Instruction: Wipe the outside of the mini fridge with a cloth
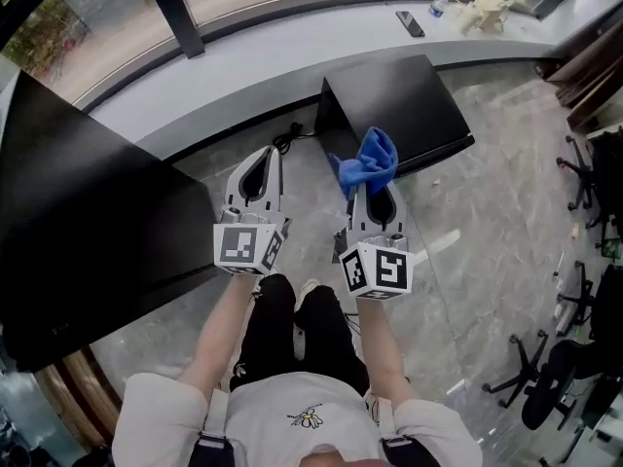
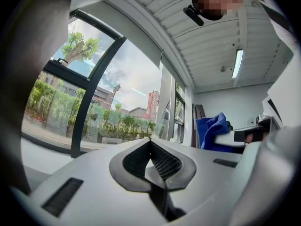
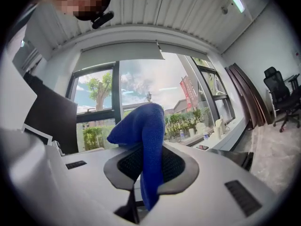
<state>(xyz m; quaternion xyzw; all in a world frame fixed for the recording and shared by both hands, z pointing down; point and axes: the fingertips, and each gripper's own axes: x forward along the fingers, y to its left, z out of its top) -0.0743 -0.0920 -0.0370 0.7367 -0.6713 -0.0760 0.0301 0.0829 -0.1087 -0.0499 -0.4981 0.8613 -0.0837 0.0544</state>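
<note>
**Right gripper** [image 3: 143, 161] — jaws closed on the blue cloth [image 1: 370, 161]. One fold is pinched between the pads; the rest bunches up above and ahead of the tips.

**Left gripper** [image 2: 151, 145] — jaws fully together, nothing between them. It is held level with the right gripper, just to its left.

**Mini fridge** [image 1: 399, 105] — black box on the grey floor, directly ahead of the right gripper. The cloth overlaps its near edge in the head view; contact cannot be told.

**Black cable** [image 1: 289, 139] — on the floor just ahead of the left gripper's tips, beside the fridge.

**Large black cabinet** [image 1: 88, 212] — to the left of the left gripper.

**Phone** [image 1: 410, 23] — on the window ledge, well beyond the fridge.
</note>
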